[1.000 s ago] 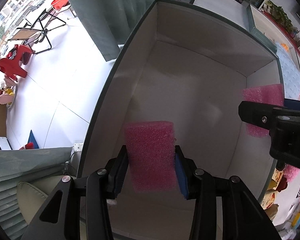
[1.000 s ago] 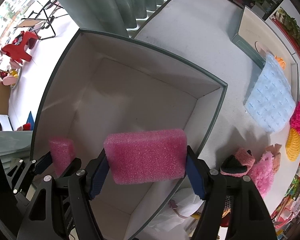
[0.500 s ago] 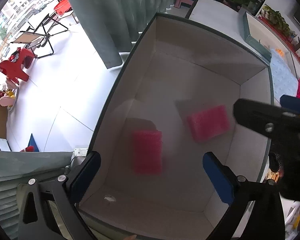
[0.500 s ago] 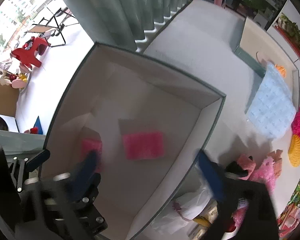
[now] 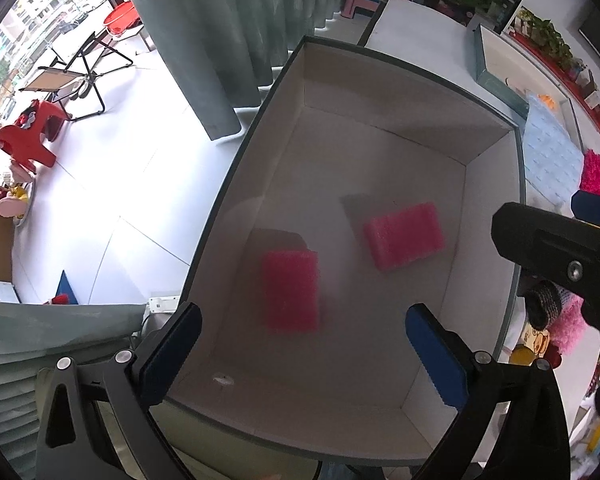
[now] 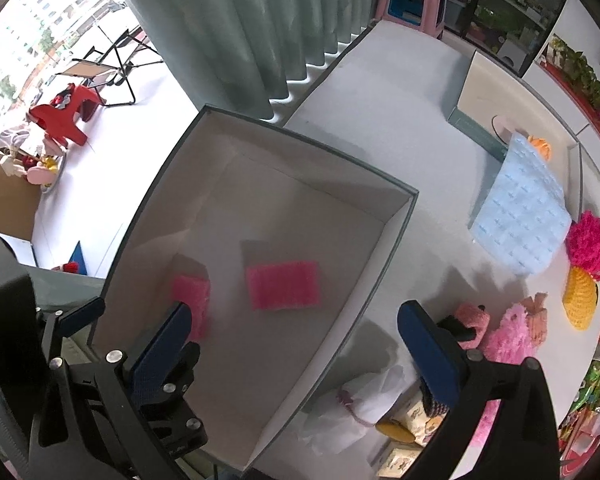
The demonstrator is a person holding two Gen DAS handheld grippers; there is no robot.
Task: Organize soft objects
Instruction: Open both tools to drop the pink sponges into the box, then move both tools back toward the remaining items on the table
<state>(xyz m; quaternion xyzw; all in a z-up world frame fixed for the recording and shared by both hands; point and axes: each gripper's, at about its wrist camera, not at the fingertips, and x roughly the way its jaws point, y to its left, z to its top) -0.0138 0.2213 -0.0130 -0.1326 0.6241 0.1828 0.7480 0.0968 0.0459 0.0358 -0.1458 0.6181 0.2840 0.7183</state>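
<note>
Two pink foam blocks lie on the floor of a white box (image 5: 488, 152) with a dark green rim (image 6: 400, 240). The left block (image 5: 290, 290) (image 6: 192, 300) and the right block (image 5: 404, 236) (image 6: 283, 285) rest apart from each other. My left gripper (image 5: 300, 356) hangs open above the box, nothing between its blue pads. My right gripper (image 6: 296, 356) is open too, over the box's right wall, and holds nothing. It shows as a black body (image 5: 556, 252) at the right of the left wrist view.
On the grey table right of the box lie a pale blue bubble sheet (image 6: 520, 216), a magenta pom-pom (image 6: 588, 244), a yellow knit piece (image 6: 580, 296), pink plush items (image 6: 504, 336) and a white bag (image 6: 360, 400). A second box (image 6: 476, 120) stands behind. Curtains (image 6: 260, 20) hang at the back left.
Both grippers went from shut on a pink foam block to wide open. The two blocks dropped onto the box floor. The right gripper has risen a little.
</note>
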